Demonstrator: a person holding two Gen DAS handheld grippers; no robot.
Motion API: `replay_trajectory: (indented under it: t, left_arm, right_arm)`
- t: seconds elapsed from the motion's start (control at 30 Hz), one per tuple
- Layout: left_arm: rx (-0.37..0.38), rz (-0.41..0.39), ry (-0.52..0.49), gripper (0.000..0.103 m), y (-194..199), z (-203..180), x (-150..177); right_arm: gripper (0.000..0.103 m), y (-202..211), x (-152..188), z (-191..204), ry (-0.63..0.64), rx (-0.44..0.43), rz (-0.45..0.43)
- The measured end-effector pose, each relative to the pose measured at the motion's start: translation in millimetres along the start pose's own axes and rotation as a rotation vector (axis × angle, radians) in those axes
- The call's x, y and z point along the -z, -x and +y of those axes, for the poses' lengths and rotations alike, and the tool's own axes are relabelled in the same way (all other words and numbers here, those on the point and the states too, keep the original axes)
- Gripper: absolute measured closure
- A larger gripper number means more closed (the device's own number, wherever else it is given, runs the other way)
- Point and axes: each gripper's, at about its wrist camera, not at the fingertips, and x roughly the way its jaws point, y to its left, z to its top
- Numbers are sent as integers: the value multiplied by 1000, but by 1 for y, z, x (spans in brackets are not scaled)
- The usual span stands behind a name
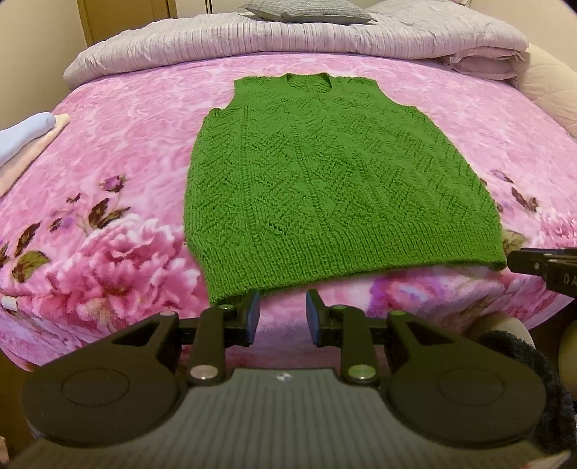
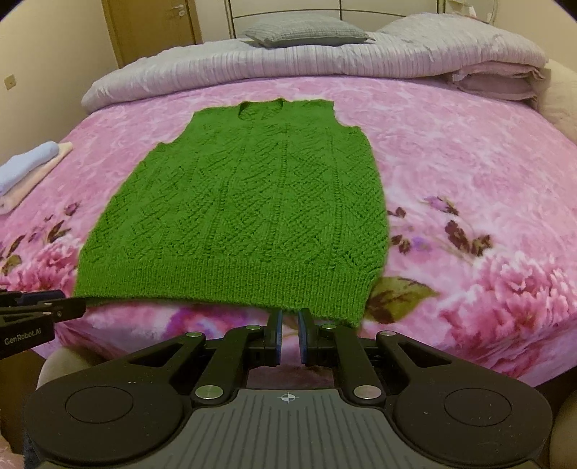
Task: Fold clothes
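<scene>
A green knitted vest (image 1: 324,173) (image 2: 245,216) lies flat on the pink floral blanket (image 1: 108,144) (image 2: 468,162), neckline at the far end and ribbed hem nearest me. My left gripper (image 1: 282,310) is open at the hem's left corner, its left finger just under that corner and only blanket between the pads. In the right wrist view the left gripper (image 2: 54,310) reaches in from the left edge. My right gripper (image 2: 289,319) hovers at the hem near its right corner, jaws a narrow gap apart with pink blanket showing between them. The right gripper (image 1: 533,265) also shows side-on beside that corner.
A small stack of folded clothes (image 1: 21,137) (image 2: 29,166) sits at the bed's left edge. A rolled lilac quilt (image 1: 252,39) (image 2: 288,57) and a grey pillow (image 1: 306,11) (image 2: 306,32) lie across the far end. A dark fuzzy sleeve (image 1: 512,357) is at lower right.
</scene>
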Motion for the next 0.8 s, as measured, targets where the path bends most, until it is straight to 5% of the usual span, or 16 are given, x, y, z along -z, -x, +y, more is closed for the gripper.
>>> replay_trajectory:
  t: [0.67,0.7,0.8]
  left_arm:
    - [9,0,35,79,2,6,6]
    - [9,-1,36,79,2,6,6]
    - [11,0,36,79,1,7,6]
  right_arm:
    - [97,6,5,13,64,24,-30]
    - [95,4,4,12,49,18,-18]
    - [61,-1,5,9,25,16,12]
